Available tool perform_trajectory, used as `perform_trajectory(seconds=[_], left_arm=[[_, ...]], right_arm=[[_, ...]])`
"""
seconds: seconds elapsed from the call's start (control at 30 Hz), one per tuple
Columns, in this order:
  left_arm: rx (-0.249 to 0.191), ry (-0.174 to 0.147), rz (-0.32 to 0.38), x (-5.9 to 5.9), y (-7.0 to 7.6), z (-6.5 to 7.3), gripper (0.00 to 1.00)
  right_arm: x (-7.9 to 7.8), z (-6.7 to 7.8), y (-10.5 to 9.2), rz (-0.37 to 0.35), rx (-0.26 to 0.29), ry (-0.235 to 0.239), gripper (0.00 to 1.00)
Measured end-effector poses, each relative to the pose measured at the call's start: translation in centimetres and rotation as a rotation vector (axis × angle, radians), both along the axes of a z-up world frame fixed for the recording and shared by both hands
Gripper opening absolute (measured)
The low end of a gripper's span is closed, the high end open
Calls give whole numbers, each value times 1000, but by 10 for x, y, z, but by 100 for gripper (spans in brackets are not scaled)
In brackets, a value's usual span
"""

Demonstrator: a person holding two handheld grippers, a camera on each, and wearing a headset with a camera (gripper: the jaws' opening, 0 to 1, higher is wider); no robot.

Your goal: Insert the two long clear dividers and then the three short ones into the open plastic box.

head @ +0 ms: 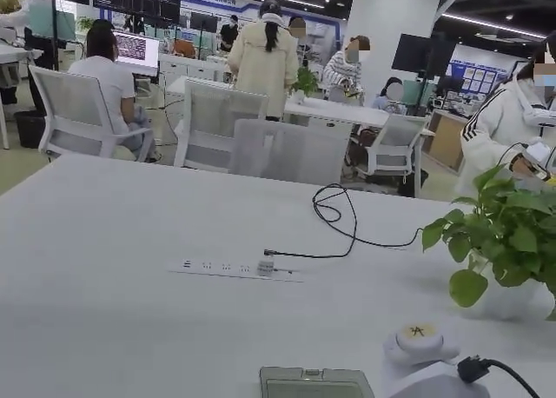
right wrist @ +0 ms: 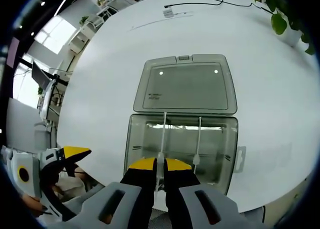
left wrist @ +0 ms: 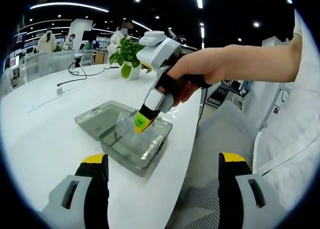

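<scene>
Right gripper (right wrist: 159, 164) pinched shut on a long clear divider (right wrist: 163, 136), upright inside the open plastic box (right wrist: 231, 149). Second long divider (right wrist: 198, 139) stands just beside it. Left gripper (left wrist: 163, 159) jaws wide, holding nothing.

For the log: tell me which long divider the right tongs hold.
The left-hand divider in the right gripper view: the right tongs pinch its near end, while the other divider stands free in the box.

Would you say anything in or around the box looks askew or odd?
Nothing stands out: the box sits open, one divider stands in it, and the right gripper holds a second divider beside it.
</scene>
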State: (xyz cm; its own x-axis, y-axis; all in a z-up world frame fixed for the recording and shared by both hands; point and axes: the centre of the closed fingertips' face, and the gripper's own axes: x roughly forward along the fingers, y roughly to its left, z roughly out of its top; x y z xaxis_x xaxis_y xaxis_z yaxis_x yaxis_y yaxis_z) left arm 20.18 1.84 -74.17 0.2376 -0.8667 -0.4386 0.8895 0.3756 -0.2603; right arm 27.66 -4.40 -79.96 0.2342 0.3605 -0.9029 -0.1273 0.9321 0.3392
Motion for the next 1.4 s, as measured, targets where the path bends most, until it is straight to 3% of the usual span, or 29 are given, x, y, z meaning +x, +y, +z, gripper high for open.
perform_trajectory(seconds=[0.37, 0.7, 1.13, 1.4], left_arm=[[4, 0, -2, -1, 2, -1, 93], [-1, 1, 5, 0, 2, -1, 93], [4, -3, 4, 2, 3, -2, 97], [12, -3, 12, 2, 4, -2, 97]], right_arm=[[1, -1, 1, 7, -3, -9, 7], [2, -1, 7, 65, -30, -18, 7], [1, -17, 13, 122, -42, -23, 9], [1, -25, 13, 120, -16, -36, 10]])
